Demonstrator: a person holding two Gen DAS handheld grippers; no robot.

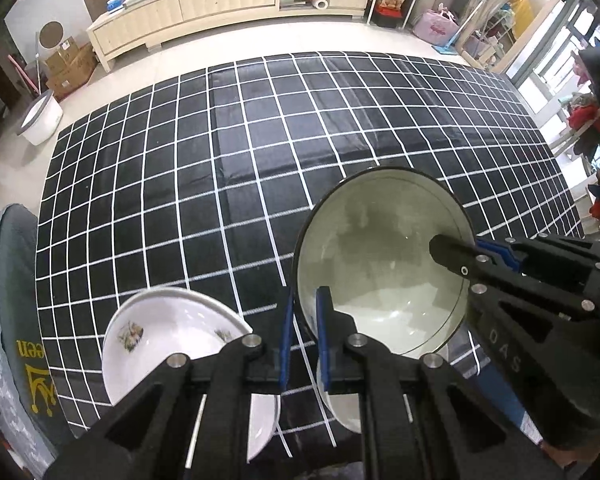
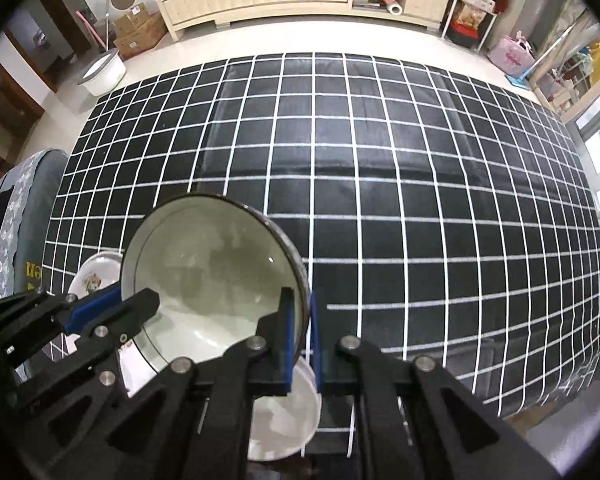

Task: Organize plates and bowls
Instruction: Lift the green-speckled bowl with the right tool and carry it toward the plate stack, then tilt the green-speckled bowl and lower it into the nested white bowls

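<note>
A large bowl (image 1: 380, 248) (image 2: 212, 264) with a dark rim and a pale inside hangs tilted above the checked table. My left gripper (image 1: 305, 312) (image 2: 128, 304) is shut on its left rim, one finger inside and one outside. On the opposite rim my right gripper (image 2: 300, 316) (image 1: 460, 252) is shut in the same way. Below, a white bowl with flower prints (image 1: 172, 340) (image 2: 96, 276) rests on the cloth at the near left. A small plain white bowl (image 1: 340, 400) (image 2: 288, 420) lies under the lifted one, partly hidden by the fingers.
The table wears a black cloth with white grid lines (image 1: 220, 160) (image 2: 380, 180). A grey cushioned chair (image 1: 12, 300) (image 2: 28, 208) stands at its left edge. On the floor beyond are a white tub (image 1: 40, 120), cardboard boxes and a long low cabinet (image 1: 220, 0).
</note>
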